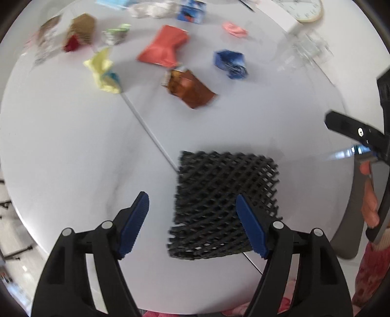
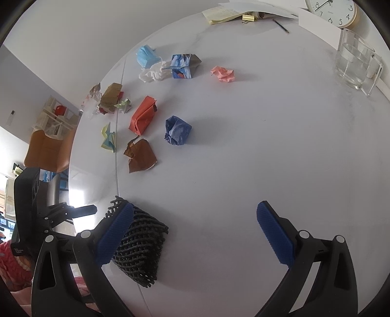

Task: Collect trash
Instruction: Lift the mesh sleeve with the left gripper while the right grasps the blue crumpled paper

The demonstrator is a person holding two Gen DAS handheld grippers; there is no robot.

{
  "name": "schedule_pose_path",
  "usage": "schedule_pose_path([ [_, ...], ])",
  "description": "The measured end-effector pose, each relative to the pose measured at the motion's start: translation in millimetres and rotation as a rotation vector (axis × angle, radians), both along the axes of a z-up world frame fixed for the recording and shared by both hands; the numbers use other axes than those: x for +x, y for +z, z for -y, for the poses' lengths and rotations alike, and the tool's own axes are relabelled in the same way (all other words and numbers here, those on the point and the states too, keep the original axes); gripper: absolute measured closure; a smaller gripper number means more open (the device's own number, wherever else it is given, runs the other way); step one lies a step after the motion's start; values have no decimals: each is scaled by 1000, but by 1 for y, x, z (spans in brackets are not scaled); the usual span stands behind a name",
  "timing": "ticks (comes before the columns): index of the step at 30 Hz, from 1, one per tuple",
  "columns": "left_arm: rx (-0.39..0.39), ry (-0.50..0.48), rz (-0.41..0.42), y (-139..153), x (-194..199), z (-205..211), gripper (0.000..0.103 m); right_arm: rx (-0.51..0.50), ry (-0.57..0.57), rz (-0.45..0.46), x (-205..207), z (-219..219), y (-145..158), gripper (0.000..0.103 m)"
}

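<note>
A black foam mesh sleeve (image 1: 219, 195) lies flat on the white table (image 1: 73, 146), under and between the open jaws of my left gripper (image 1: 192, 198); its blue pads do not press on it. My right gripper (image 2: 195, 207) also stands open with nothing between its fingers, and the mesh sleeve (image 2: 141, 246) lies just beside its left finger. Farther out lie crumpled wrappers: a brown one (image 2: 140, 156), a red one (image 2: 142, 115), a blue one (image 2: 177, 130), a yellow paper (image 2: 109, 137) and a pink paper (image 2: 223, 73). The right gripper's black finger (image 1: 351, 129) shows at the left wrist view's right edge.
More trash sits at the far left: a blue mask (image 2: 146, 56), a white tissue (image 2: 153, 72), a printed carton (image 2: 184, 65). A glass pitcher (image 2: 354, 64), a clock (image 2: 334, 12) and papers (image 2: 226, 13) stand at the back. The table's edge curves close on the left.
</note>
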State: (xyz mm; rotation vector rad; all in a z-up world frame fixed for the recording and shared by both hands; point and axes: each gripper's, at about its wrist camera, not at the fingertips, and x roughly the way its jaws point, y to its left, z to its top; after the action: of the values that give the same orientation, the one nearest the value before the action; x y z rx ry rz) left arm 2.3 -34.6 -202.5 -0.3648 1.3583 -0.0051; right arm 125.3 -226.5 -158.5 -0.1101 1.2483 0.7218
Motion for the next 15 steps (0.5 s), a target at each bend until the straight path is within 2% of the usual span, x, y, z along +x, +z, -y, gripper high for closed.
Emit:
schedule_pose_path([
  [2, 11, -27, -19, -4, 3, 7, 27, -1, 1, -5, 0, 0, -1, 3],
  [9, 26, -112, -54, -16, 11, 37, 27, -1, -2, -10, -2, 0, -2, 3],
  [11, 57, -140, -50, -16, 11, 47, 27, -1, -5, -10, -2, 1, -2, 3],
  [13, 80, -157, -39, -14, 9, 53, 32, -1, -5, -11, -2, 1, -2, 3],
  [15, 88, -163, -27, -12, 10, 56, 45, -2, -5, -12, -2, 1, -3, 3],
])
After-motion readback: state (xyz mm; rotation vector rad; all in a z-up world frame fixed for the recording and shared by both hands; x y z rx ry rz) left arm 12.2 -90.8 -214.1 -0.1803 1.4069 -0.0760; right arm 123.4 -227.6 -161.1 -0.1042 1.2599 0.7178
